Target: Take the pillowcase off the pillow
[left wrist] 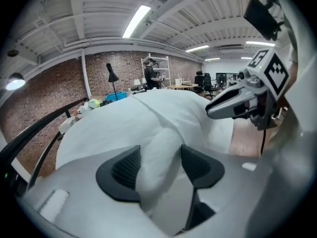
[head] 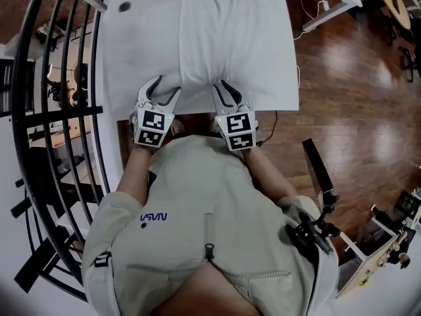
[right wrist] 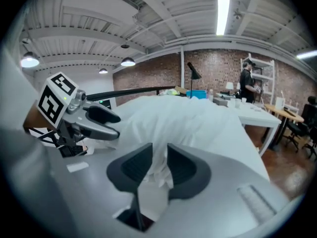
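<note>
A brown wooden plank floor [head: 348,104] fills the right side of the head view, and a black curved metal railing [head: 59,110] runs down the left side. At the upper centre stands a white rectangular table [head: 131,58], its near edge across the middle of the frame. Below it, a person in a beige zipped jacket [head: 197,209] takes up the lower centre, with both forearms reaching up toward the table edge.

On the table lies 1 white stuffed pillow [head: 223,18], covered by a white fabric pillowcase [head: 243,58]. It lies lengthwise from the far edge to the near edge, slightly right of the table's middle, and its near end touches both grippers.

The left gripper [head: 166,87] sits at the pillow's lower left corner. In the left gripper view its 2 jaws stand well apart around [left wrist: 161,170] a soft bulge of that covered corner, which lies between the dark ribbed pads without looking squeezed.

The right gripper [head: 222,87] sits at the lower right part of the same end. In the right gripper view its jaws stand close together [right wrist: 159,165], pinching a crumpled fold of the pillowcase that touches both pads.
</note>
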Tool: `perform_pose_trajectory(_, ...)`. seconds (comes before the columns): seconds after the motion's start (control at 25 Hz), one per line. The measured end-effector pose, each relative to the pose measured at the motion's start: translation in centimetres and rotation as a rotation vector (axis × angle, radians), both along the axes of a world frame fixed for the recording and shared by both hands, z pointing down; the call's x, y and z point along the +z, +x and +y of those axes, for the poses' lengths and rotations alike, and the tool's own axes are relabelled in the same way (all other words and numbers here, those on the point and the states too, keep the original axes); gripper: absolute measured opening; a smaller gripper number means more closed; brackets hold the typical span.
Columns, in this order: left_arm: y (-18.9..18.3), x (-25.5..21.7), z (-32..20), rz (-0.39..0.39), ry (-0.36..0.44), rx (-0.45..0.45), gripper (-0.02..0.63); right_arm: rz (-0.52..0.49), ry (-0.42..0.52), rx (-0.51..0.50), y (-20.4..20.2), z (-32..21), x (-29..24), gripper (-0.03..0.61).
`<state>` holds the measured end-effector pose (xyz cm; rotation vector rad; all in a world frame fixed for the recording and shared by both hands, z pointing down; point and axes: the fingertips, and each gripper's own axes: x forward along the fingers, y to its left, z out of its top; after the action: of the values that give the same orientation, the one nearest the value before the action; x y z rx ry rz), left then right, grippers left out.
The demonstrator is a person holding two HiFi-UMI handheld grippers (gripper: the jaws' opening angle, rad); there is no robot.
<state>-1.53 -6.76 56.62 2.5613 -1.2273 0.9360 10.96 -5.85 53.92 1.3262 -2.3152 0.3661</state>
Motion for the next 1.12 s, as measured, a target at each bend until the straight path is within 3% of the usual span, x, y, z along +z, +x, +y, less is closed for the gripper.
perform_pose_trajectory(0.08, -0.3, 1.0, -0.2, -0.035, 0.009, 0.014, 0.234, 0.016, -0.042, 0.019, -0.5, 0.5, 1.1, 0.098)
perform_pose_trajectory(0.12, -0.4, 1.2, -0.4, -0.042, 0.016, 0.027, 0.195, 0.027, -0.068, 0.027, -0.8, 0.6, 1.9, 0.111)
perform_pose_trajectory(0.28, -0.6, 0.5, -1.2, -0.025, 0.033, 0.094, 0.069, 0.074, -0.167, 0.052, -2.7, 0.2, 5.8, 0.166)
perform_pose_trajectory(0.36, -0.4, -0.4, -1.2, 0.002, 0.035, 0.114, 0.046, 0.088, -0.174, 0.081, -3.1, -0.7, 6.7, 0.166)
perform_pose_trajectory(0.4, -0.3, -1.0, -1.2, 0.018, 0.038, 0.121, 0.043, 0.1, -0.164, 0.102, -2.9, -1.3, 6.6, 0.155)
perform_pose_trajectory(0.44, -0.2, -1.7, -1.3, 0.031, 0.048, 0.128, 0.04, 0.117, -0.146, 0.124, -2.6, -1.8, 6.2, 0.087)
perform_pose_trajectory(0.52, -0.4, -3.3, -1.7, 0.045, 0.079, 0.136, 0.035, 0.145, -0.106, 0.154, -2.1, -2.5, 5.1, 0.018)
perform_pose_trajectory(0.84, -1.8, -10.2, -4.1, 0.136, 0.216, 0.092, 0.028, 0.205, 0.102, 0.292, 2.1, -2.6, -2.1, 0.009)
perform_pose_trajectory(1.12, -3.6, -10.4, -4.7, 0.204, 0.2, 0.044, 0.026, 0.256, 0.104, 0.507, 10.4, -2.0, -2.2, 0.009)
